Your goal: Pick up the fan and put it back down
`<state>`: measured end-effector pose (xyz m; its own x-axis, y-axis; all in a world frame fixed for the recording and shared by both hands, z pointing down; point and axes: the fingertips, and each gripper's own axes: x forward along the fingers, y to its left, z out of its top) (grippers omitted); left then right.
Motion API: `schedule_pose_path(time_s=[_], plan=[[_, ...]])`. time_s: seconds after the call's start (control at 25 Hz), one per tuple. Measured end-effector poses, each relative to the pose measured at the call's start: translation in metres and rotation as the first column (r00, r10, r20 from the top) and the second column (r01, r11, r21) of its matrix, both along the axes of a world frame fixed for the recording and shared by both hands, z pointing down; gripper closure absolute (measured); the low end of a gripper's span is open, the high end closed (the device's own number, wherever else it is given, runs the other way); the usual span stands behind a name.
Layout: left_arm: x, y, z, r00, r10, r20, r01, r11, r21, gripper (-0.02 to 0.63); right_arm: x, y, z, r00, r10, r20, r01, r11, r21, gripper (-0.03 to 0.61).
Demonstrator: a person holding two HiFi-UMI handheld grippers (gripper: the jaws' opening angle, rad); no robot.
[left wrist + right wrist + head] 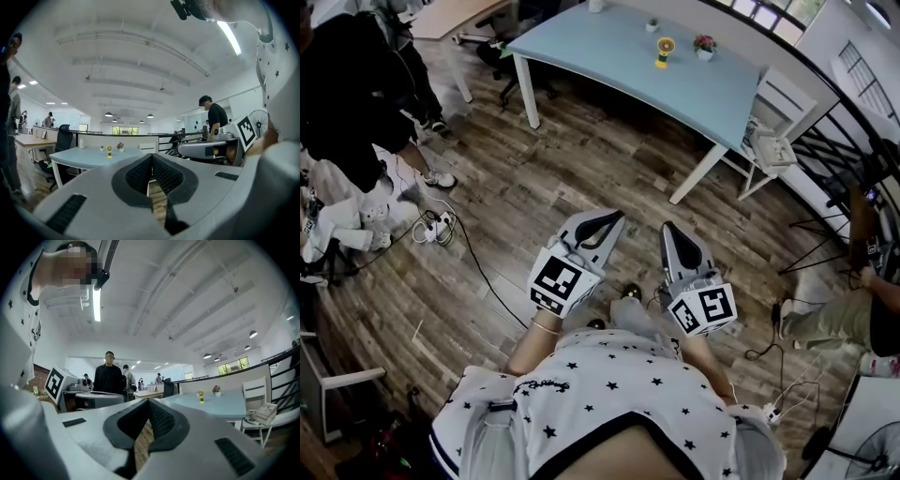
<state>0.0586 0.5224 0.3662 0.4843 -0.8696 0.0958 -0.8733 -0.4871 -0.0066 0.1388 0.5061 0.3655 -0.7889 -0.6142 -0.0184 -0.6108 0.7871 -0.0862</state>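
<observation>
A small yellow fan stands upright on the far light-blue table, well ahead of both grippers. It also shows small in the left gripper view, fan, and in the right gripper view, fan. My left gripper and right gripper are held side by side over the wooden floor, pointing level toward the table. Both are shut with nothing between the pads. In its own view the left gripper has its tips together; the right gripper does too.
A flower pot and a tiny plant stand by the fan. A white chair with a phone sits at the table's right end. People stand at the left; cables trail on the floor. A black railing runs at the right.
</observation>
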Motion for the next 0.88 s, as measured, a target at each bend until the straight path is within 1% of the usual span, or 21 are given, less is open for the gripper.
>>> schedule_pose_path(time_s=[0.24, 0.44, 0.64, 0.88], plan=[[-0.008, -0.010, 0.008, 1.000, -0.029, 0.002, 0.029, 0.999, -0.014, 0.586, -0.005, -0.018, 0.008, 1.000, -0.019, 0.007, 0.020, 1.000, -0.014, 0.573], [-0.020, -0.038, 0.013, 0.998, -0.067, 0.006, 0.067, 0.997, -0.034, 0.586, -0.012, -0.049, 0.011, 0.999, -0.046, 0.028, 0.047, 0.999, -0.014, 0.560], [-0.023, -0.080, 0.015, 0.996, -0.087, 0.020, 0.088, 0.995, -0.039, 0.586, -0.008, -0.095, 0.016, 0.999, -0.044, 0.032, 0.045, 0.999, -0.029, 0.541], [-0.018, -0.140, 0.020, 0.994, -0.107, 0.040, 0.109, 0.992, -0.056, 0.586, 0.004, -0.169, 0.024, 0.999, -0.031, 0.042, 0.033, 0.998, -0.055, 0.508]])
